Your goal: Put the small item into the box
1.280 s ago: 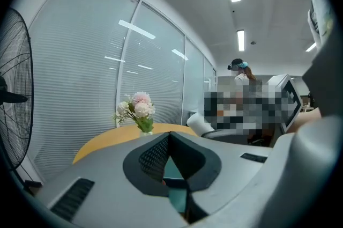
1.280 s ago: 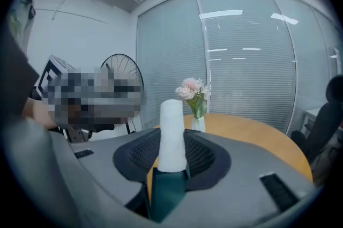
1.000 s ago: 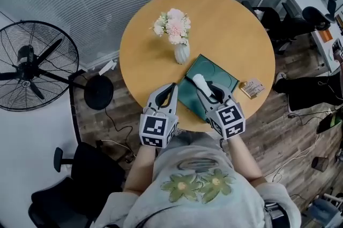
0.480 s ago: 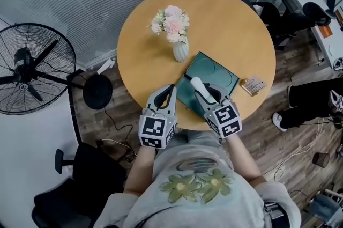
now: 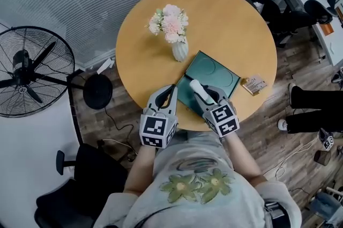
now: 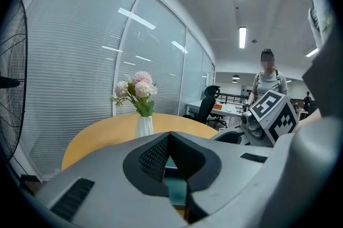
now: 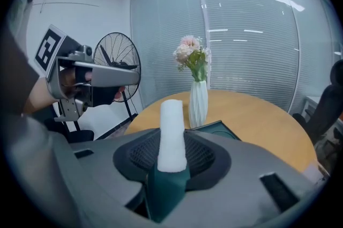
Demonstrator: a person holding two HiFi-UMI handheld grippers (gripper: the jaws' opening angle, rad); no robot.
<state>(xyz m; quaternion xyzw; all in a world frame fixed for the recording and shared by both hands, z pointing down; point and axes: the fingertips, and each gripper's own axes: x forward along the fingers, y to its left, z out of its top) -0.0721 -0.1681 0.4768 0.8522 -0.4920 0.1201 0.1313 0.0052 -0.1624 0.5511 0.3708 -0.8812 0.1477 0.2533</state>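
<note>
A white foam-like cylinder [image 5: 196, 86] [image 7: 172, 133] stands up between the jaws of my right gripper [image 5: 206, 94] [image 7: 172, 153], which is shut on its lower end. It hangs over the near left part of a dark green box [image 5: 218, 73] [image 7: 221, 127] on the round wooden table [image 5: 225, 17]. My left gripper [image 5: 171, 89] [image 6: 170, 138] is shut on nothing, its tips meeting just left of the box's near corner, by the table's front edge.
A white vase of pink flowers [image 5: 179, 49] [image 7: 198, 101] stands just beyond the box. A small wooden block [image 5: 253, 85] lies right of the box near the table edge. A standing fan [image 5: 27, 74] and a black chair [image 5: 91, 178] are on the left; a person's legs [image 5: 313, 109] are at the right.
My right gripper has sunk toward the green box with the white cylinder still in it. The left gripper has dropped a little too. A person at the right has walked on.
</note>
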